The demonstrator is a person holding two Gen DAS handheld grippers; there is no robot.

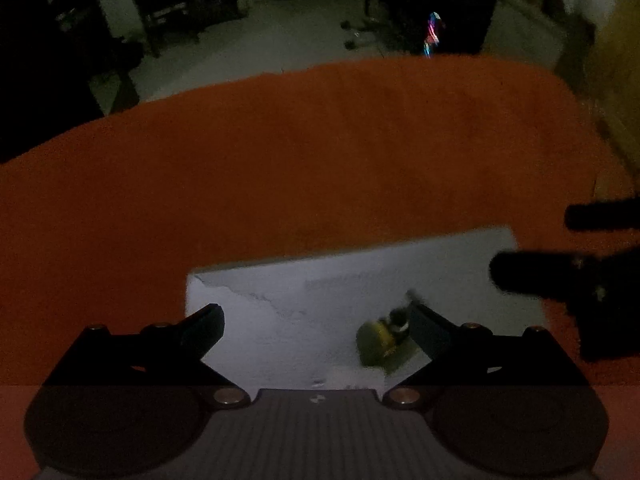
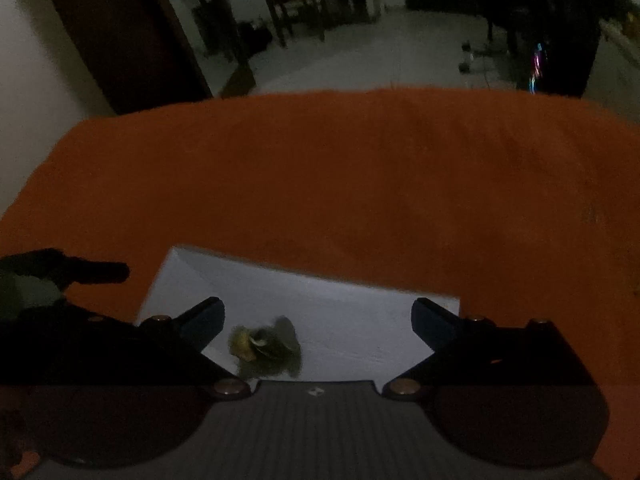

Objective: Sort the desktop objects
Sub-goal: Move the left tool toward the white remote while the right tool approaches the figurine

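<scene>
A white tray or sheet [image 1: 300,300] lies on the orange table cloth [image 1: 280,152], right below both grippers. A small blurred yellow-green object with a dark metallic part [image 1: 380,340] lies on it. My left gripper [image 1: 316,328] is open and empty; the object is just inside its right finger. My right gripper [image 2: 316,328] is open and empty above the same white tray [image 2: 340,312]; the object [image 2: 264,346] is near its left finger. The right gripper's fingers [image 1: 540,272] show at the right edge of the left wrist view. The left gripper [image 2: 80,272] shows at the left.
The orange cloth [image 2: 360,180] covers the table beyond the tray. Its far edge drops to a pale floor with dark chairs [image 2: 292,4] and furniture behind. The room is dim.
</scene>
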